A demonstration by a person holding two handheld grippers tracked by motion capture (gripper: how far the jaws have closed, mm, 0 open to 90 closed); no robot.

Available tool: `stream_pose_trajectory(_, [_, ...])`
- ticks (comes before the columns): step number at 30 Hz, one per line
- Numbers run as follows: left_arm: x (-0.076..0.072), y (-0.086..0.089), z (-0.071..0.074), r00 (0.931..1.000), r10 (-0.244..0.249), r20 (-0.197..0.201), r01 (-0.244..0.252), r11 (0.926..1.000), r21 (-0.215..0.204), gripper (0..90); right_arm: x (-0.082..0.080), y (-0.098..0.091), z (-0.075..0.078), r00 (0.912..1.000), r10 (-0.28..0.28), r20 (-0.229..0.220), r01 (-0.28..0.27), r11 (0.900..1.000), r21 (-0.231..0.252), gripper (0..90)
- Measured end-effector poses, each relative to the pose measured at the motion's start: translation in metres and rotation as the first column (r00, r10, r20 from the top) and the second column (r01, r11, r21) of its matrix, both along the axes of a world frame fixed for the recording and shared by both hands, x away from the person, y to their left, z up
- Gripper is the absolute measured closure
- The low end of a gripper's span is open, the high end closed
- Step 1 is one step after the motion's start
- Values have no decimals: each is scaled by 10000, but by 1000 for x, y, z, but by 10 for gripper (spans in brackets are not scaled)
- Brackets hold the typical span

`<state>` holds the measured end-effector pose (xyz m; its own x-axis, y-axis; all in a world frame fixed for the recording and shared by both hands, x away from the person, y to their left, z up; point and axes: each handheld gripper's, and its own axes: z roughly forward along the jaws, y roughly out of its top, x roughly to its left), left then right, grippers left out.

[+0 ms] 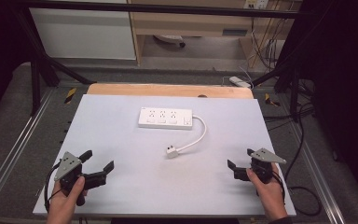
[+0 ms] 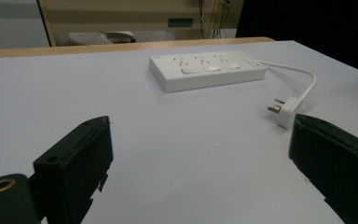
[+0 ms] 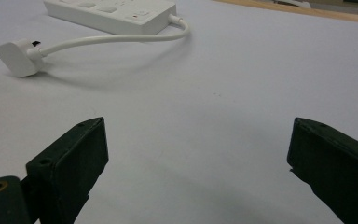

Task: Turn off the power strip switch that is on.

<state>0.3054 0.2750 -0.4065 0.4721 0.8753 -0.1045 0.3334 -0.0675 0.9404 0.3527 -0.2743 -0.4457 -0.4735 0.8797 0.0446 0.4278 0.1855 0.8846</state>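
Note:
A white power strip point(image 1: 165, 118) lies flat in the middle of the white table top point(image 1: 121, 186). Its short white cable point(image 1: 198, 136) curls round to a white plug point(image 1: 172, 151) lying loose on the table. In the left gripper view the power strip point(image 2: 207, 70) sits ahead with the plug point(image 2: 283, 109) to its right. In the right gripper view the plug point(image 3: 16, 57) lies at the far left. My left gripper point(image 1: 99, 161) is open near the front left corner, holding nothing. My right gripper point(image 1: 240, 157) is open near the front right, also holding nothing.
A wooden strip point(image 1: 168, 89) edges the table's far side. Black frame legs point(image 1: 36, 79) stand at both rear corners. Loose cables point(image 1: 303, 186) trail on the grey floor to the right. White and wooden cabinets point(image 1: 84, 32) stand beyond the table.

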Motion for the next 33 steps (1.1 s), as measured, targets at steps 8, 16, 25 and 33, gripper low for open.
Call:
stream_pose_trajectory(8, [-1, -3, 0, 9997, -236, -56, 237, 9996, 172, 59, 0, 3, -2, 9998, 86, -205, -95, 9989, -453, 50])
stream_pose_trajectory(16, [-1, -4, 0, 9993, -357, -60, 358, 9993, 141, 58, -1, -1, -1, 9998, -10, -179, 10, 10000, -21, 50])
stream_pose_trajectory(25, [3, -4, 3, 9987, -500, -33, 501, 9986, 148, 52, -2, -2, 1, 10000, 38, 17, -38, 9998, 173, 49])
stream_pose_trajectory(33, [11, -8, 12, 9977, -621, -269, 613, 9976, -309, 55, -3, -1, 2, 9999, 129, 12, -130, 9997, 224, 47])
